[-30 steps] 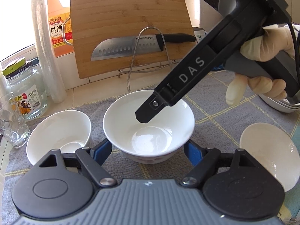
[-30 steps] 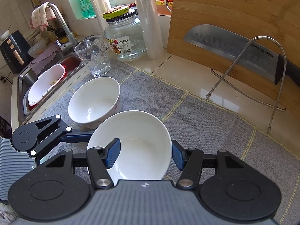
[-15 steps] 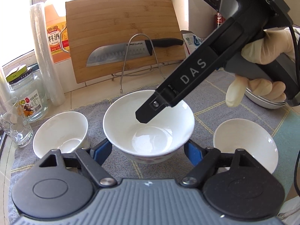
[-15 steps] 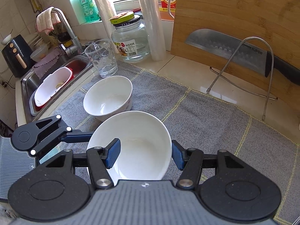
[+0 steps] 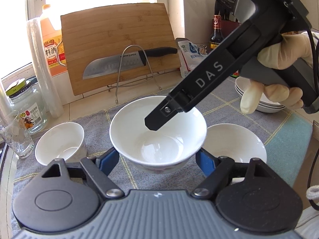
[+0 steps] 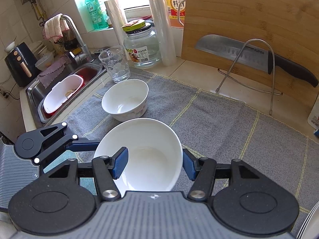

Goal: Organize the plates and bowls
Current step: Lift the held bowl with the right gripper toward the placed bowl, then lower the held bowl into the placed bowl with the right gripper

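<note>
My left gripper [image 5: 157, 157] is shut on a white bowl [image 5: 157, 135], one pad on each side, and holds it above the grey mat [image 5: 127, 179]. My right gripper [image 6: 153, 164] grips the same bowl [image 6: 143, 153], one finger inside [image 6: 119, 162] and one outside the rim; its finger also shows in the left wrist view [image 5: 157, 119]. A second white bowl [image 5: 235, 145] sits just right of and below the held one. A smaller white bowl [image 5: 59, 145] stands on the mat at the left, also in the right wrist view [image 6: 125, 99]. A stack of white plates [image 5: 259, 99] is at the far right.
A bamboo cutting board [image 5: 119, 45] with a knife [image 5: 127, 61] on a wire rack leans at the back. A glass jar [image 5: 26, 111], a drinking glass [image 5: 14, 137] and a plastic wrap roll [image 5: 43, 65] stand at the left. The sink [image 6: 65, 87] lies beyond the mat's left edge.
Both grippers have carried the held bowl to the right; the right-hand bowl now lies close beside and under it, and the small left bowl and jar have dropped away to the left.
</note>
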A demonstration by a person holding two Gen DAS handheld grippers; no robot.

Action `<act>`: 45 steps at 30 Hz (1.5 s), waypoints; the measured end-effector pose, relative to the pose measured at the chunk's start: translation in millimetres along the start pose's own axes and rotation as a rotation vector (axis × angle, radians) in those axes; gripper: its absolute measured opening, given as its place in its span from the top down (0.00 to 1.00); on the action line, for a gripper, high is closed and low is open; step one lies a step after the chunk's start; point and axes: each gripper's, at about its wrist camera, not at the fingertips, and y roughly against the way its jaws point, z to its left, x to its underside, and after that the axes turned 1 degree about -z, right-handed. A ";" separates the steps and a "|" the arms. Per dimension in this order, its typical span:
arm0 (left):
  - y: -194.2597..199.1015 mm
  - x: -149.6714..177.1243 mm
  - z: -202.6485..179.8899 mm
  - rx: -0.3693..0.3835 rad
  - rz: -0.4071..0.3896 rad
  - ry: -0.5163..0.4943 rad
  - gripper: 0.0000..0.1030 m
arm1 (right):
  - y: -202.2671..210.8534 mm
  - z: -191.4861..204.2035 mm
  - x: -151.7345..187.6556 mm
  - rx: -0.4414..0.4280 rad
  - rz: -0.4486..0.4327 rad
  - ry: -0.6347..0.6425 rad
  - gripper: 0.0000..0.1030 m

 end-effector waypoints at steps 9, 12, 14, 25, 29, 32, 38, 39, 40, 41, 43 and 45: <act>10.4 -2.2 -18.8 0.040 -0.025 -0.044 0.19 | 29.1 1.9 20.4 0.040 -0.039 -0.035 0.38; 9.8 -3.9 -24.6 0.063 -0.030 -0.058 0.19 | 38.0 0.8 27.7 0.062 -0.048 -0.053 0.38; 9.4 -5.1 -28.6 0.081 -0.035 -0.068 0.19 | 44.6 -1.1 33.0 0.077 -0.055 -0.069 0.38; 6.8 -10.7 -49.6 0.178 -0.056 -0.129 0.19 | 74.4 -10.5 60.1 0.148 -0.083 -0.144 0.38; 5.4 -11.2 -55.6 0.211 -0.050 -0.143 0.19 | 80.6 -14.1 69.6 0.168 -0.082 -0.169 0.38; 3.9 -11.1 -60.8 0.228 -0.045 -0.152 0.19 | 82.6 -17.9 76.8 0.177 -0.079 -0.190 0.38; 1.5 -8.0 -64.4 0.240 -0.019 -0.163 0.19 | 79.8 -21.5 86.6 0.168 -0.070 -0.216 0.38; 0.9 -7.6 -64.5 0.238 -0.014 -0.164 0.19 | 78.5 -21.5 87.1 0.166 -0.069 -0.217 0.38; -0.2 -7.5 -64.4 0.236 -0.010 -0.166 0.19 | 76.9 -21.4 87.3 0.164 -0.067 -0.218 0.38; 0.1 -6.4 -64.2 0.233 -0.007 -0.167 0.19 | 74.8 -21.4 87.6 0.162 -0.065 -0.220 0.38; 0.0 -5.0 -63.2 0.229 -0.003 -0.166 0.19 | 71.3 -21.5 87.7 0.158 -0.062 -0.221 0.38; -0.8 -3.7 -62.0 0.223 0.006 -0.164 0.19 | 67.7 -21.9 87.5 0.155 -0.058 -0.220 0.38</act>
